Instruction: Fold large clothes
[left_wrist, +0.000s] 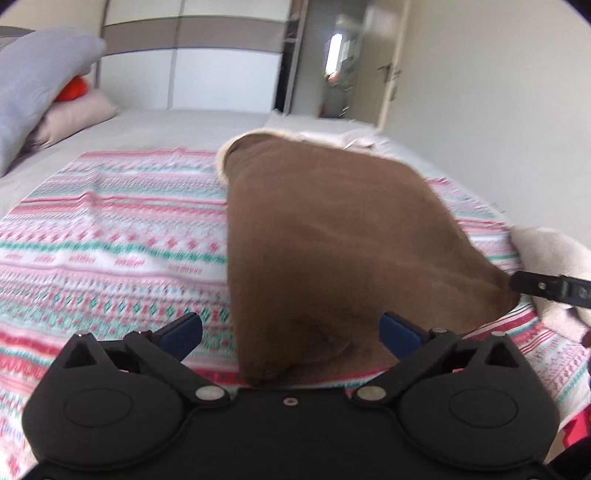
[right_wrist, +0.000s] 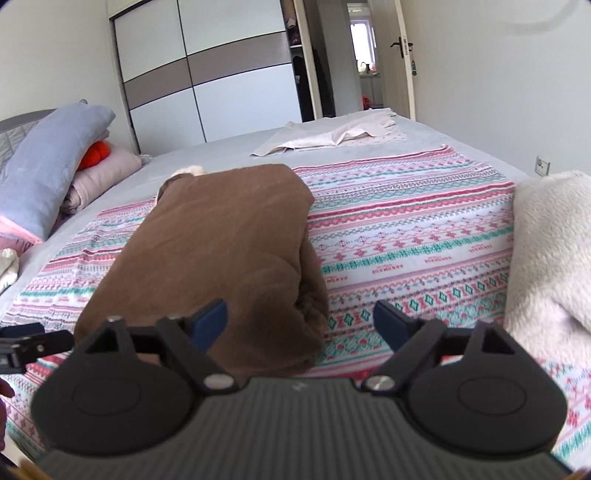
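The thick, soft brown garment (right_wrist: 221, 251) looked heavy, so with both grippers, left (left_wrist: 291, 332) and right (right_wrist: 300, 321), spread and holding nothing, you could pinch its 6 o'clock corners.

Folded garment (right_wrist: 221, 251) lies on patterned sheet (right_wrist: 406, 229), which is spread over the bed (right_wrist: 229, 147). Fluffy blanket (right_wrist: 546, 258) at sheet's right edge, apart from garment. Pillows (right_wrist: 48, 170) stacked far left, w/ wardrobe (right_wrist: 214, 74) behind bed. Loose cloth (right_wrist: 332, 136) on bed beyond sheet.
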